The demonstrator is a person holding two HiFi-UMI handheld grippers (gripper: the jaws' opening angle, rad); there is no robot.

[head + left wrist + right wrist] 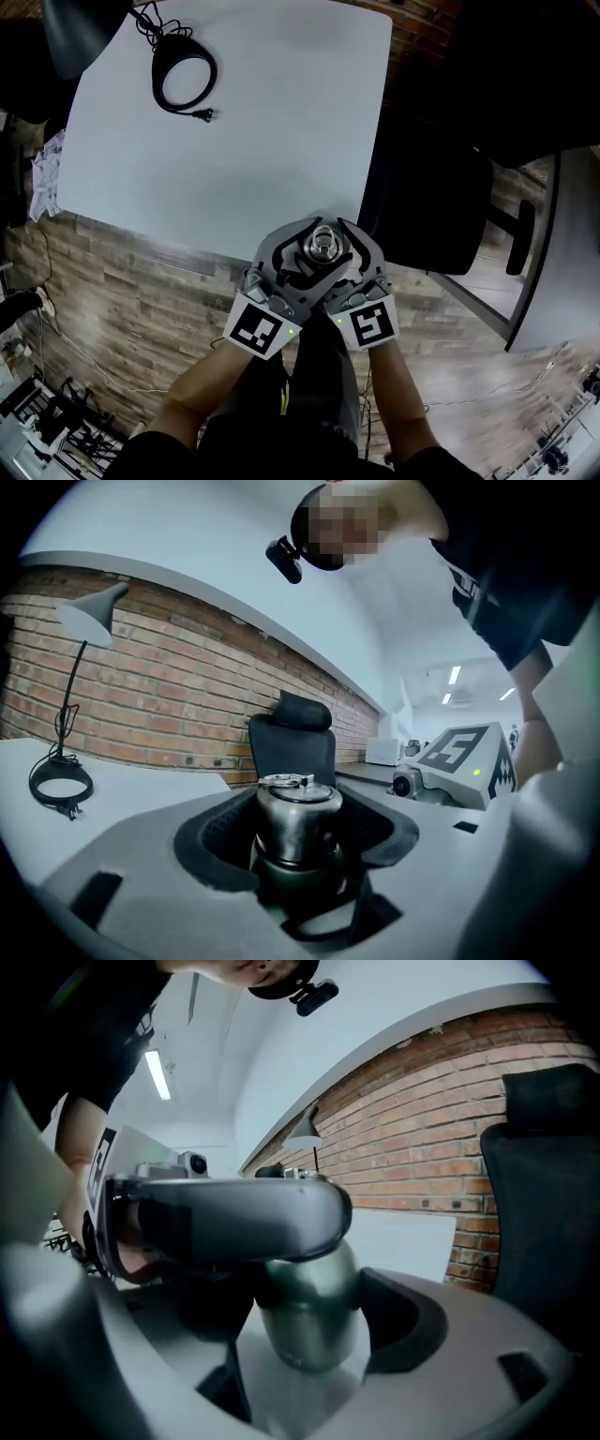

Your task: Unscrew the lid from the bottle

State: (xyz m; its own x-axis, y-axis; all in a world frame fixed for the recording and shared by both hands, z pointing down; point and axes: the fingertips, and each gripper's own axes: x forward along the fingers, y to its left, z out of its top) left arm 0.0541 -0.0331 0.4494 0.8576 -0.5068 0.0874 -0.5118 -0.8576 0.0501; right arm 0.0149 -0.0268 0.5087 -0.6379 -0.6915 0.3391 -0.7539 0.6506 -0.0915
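Observation:
A steel-lidded bottle hangs in the air in front of me, past the near edge of the white table [234, 122]. Its shiny lid [323, 246] shows from above, ringed by both grippers. My left gripper [314, 242] comes in from the lower left and is shut on the lid [298, 808]. The dark bottle neck [300, 878] shows just below the lid. My right gripper [336, 253] comes in from the lower right and is shut on the green bottle body [309, 1321]. One left jaw crosses above the body in the right gripper view. The bottle's base is hidden.
A black cable coil [185, 80] lies at the table's far left, beside a dark lamp [80, 28]. A black office chair [431, 197] stands right of the table. A grey desk edge [562, 244] is further right. Wood floor with cables lies below.

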